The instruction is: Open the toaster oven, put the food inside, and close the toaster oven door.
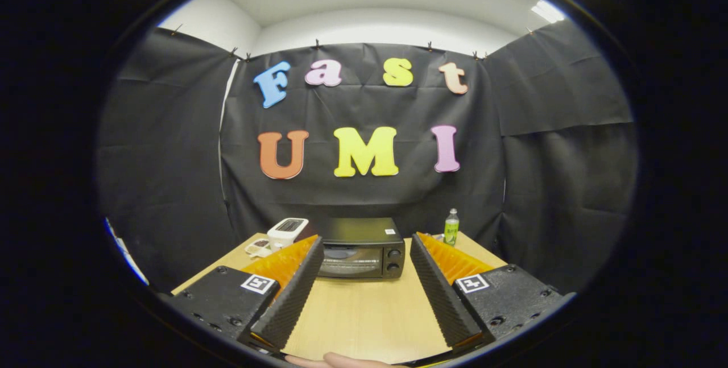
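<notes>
Black metal toaster oven (362,248) with a glass door and two round knobs on its right side sits at the far edge of the light wooden table (364,311), its door closed. Straight before it the gripper (364,300) hangs over the near part of the table with its fingers spread wide, nothing between them (bare wood shows in the gap), and the oven lies beyond the fingertips. A white pop-up toaster (288,231) stands just to the left of the oven, near the far left corner, with a small white object (259,248) beside it that is too small to identify. A clear plastic bottle with a green label (451,227) stands upright near the far right corner
</notes>
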Available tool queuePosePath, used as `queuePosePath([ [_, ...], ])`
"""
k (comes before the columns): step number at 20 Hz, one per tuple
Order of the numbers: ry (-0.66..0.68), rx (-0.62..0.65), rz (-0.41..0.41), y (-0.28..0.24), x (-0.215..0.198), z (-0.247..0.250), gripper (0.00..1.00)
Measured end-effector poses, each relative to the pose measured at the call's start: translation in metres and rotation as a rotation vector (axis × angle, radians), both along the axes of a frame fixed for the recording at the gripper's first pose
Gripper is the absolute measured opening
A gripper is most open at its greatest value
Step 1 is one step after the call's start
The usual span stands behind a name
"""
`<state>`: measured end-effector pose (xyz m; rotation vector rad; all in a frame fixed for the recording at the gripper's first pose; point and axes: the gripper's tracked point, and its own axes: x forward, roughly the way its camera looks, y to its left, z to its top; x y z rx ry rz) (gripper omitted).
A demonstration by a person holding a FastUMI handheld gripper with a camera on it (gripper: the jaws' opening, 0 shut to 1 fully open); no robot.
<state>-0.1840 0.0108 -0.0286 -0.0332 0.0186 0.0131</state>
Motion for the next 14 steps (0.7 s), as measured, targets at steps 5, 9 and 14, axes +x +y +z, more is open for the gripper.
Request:
queuePosePath([
  [5, 0.002, 0.017, 0.007, -0.003, 0.000, -0.002, 1.00],
  [9, 0.010, 0.023, 0.002, -0.006, 0.002, -0.003, 1.00],
  [14, 0.024, 0.037, -0.009, -0.015, 0.004, 0.002, 1.00],
])
